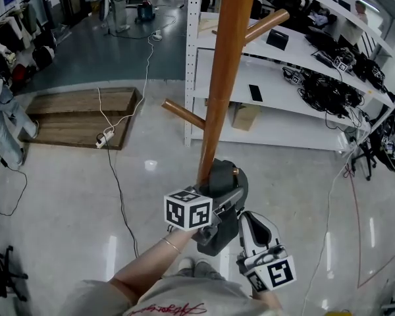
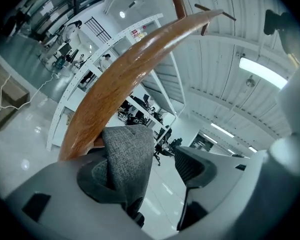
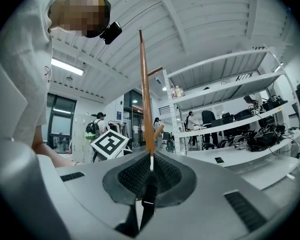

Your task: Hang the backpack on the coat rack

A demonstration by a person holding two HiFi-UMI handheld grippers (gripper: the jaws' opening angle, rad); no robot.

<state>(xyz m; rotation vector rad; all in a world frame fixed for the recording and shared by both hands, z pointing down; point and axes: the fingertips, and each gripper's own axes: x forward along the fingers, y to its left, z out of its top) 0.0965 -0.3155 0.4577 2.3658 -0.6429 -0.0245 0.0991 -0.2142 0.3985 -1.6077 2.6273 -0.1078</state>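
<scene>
The wooden coat rack pole (image 1: 224,78) rises in the middle of the head view, with pegs at the lower left (image 1: 183,114) and upper right (image 1: 266,25). The dark grey backpack (image 1: 220,175) hangs close against the pole's lower part. My left gripper (image 1: 225,201) is at the backpack's top. In the left gripper view the grey fabric strap (image 2: 127,159) lies by a peg (image 2: 135,69) and against one pad; the left gripper (image 2: 160,179) is open, its other pad well apart. My right gripper (image 1: 247,221) stays just right of the backpack, and the right gripper (image 3: 149,175) is shut on nothing.
White shelves (image 1: 303,71) with cables and devices stand behind the rack, a cardboard box (image 1: 245,116) on the lowest level. A low wooden platform (image 1: 79,114) and a power strip on a cord (image 1: 104,138) lie at the left. A person's legs (image 1: 3,124) show at the far left.
</scene>
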